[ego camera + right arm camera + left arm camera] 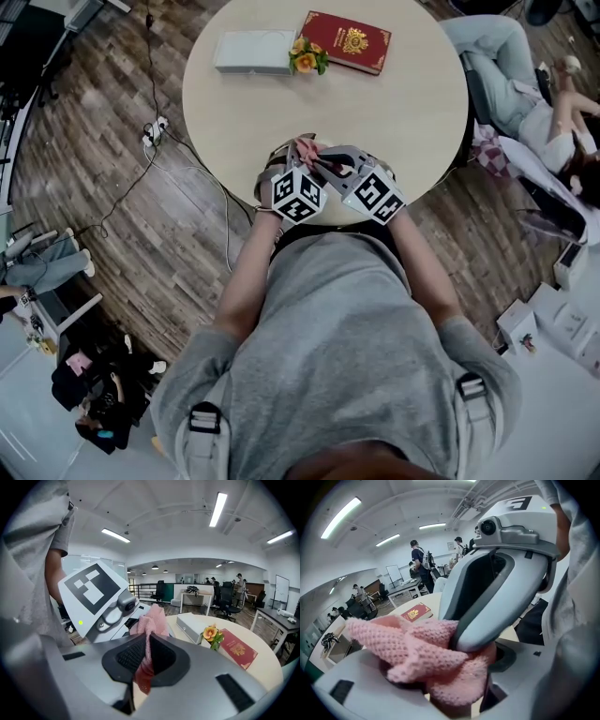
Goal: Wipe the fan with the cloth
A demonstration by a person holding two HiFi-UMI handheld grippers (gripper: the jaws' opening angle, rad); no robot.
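The round counter [412, 103] carries a white box [253, 52], a red book [345, 41] and a small flower [306, 58] at its far side; no fan is recognisable. Over the near edge the left gripper [436, 679] and right gripper [147, 657] meet nose to nose, and both pairs of jaws are closed on the pink cloth [408, 644]. This looks like a regrip or handover: one gripper should probably let go only once the other holds a broad fold, leaving a loose pad for wiping. The cloth is knitted, soft, bunched and creased.
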